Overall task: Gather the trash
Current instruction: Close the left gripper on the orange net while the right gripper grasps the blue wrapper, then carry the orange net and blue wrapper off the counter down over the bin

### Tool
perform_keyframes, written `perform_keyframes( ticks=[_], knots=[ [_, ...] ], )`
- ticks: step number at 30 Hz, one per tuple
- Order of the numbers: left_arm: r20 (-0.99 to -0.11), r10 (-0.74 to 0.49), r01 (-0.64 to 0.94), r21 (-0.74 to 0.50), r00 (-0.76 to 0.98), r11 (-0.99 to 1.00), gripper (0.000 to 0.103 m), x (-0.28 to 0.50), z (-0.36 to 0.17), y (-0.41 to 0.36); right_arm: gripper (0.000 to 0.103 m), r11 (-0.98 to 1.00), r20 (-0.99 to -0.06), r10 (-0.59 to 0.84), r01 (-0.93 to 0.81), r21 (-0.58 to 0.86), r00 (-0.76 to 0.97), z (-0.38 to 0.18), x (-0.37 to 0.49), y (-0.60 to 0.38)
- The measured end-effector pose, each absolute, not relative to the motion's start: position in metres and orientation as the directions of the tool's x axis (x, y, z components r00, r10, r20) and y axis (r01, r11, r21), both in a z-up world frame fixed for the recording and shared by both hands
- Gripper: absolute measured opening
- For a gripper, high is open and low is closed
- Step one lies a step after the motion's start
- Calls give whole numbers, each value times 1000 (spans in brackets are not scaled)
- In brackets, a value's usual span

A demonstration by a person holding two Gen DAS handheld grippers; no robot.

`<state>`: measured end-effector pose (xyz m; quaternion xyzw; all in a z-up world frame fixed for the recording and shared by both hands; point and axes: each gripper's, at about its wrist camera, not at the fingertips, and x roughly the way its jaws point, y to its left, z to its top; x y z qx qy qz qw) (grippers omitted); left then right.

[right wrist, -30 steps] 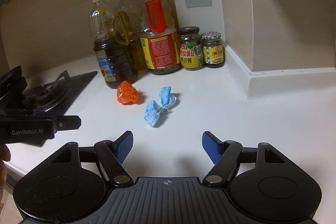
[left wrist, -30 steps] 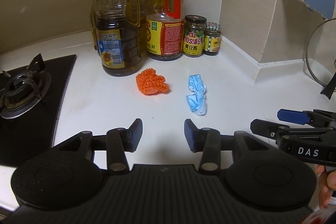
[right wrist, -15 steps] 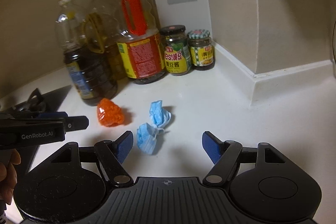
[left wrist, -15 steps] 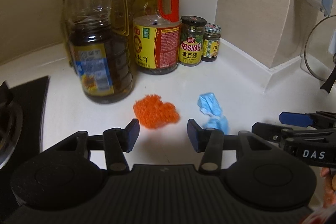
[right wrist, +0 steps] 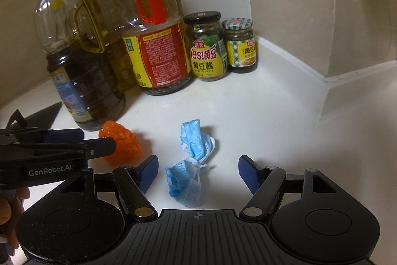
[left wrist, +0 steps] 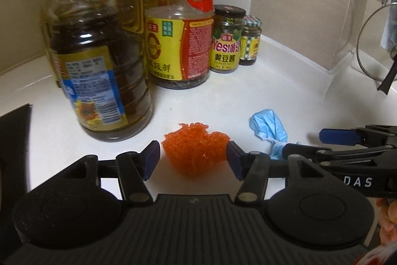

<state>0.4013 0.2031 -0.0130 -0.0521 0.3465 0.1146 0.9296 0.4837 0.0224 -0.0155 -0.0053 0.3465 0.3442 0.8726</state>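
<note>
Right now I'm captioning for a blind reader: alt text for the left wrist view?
The open left hand-held gripper brackets an orange mesh ball on a white counter. A crumpled blue mask lies right; oil bottles and jars stand behind.

Left gripper [right wrist: 62,140] body reads "GenRobot.AI"; right gripper [left wrist: 330,143] shows "DAS". Jar [right wrist: 207,46] label: "Yes!" and "黄豆酱".

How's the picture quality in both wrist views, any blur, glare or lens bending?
Left wrist: the near oil bottle is blurred, the orange mesh wad fairly sharp, the wall edges bowed. Right wrist: sharper, jar labels readable, the blue mask crisp; dark corners.
</note>
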Motion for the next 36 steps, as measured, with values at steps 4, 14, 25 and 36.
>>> perform_keyframes(
  ticks=[4,14,25,36],
  knots=[
    [-657,162,-206,10,736,978,55,410,-23,204,72,763,-613,595,-606,226,520,-21,486,28],
    [-653,153,-175,32,742,984,41,415,-31,206,50,756,-619,595,-618,216,512,-29,484,37],
    [-640,153,-178,26,753,984,22,398,-20,200,15,768,-604,577,-617,171,550,-26,477,28],
    [-629,86,-145,-43,772,989,22,365,-3,180,13,804,-584,548,-571,169,599,-8,454,-12]
  ],
)
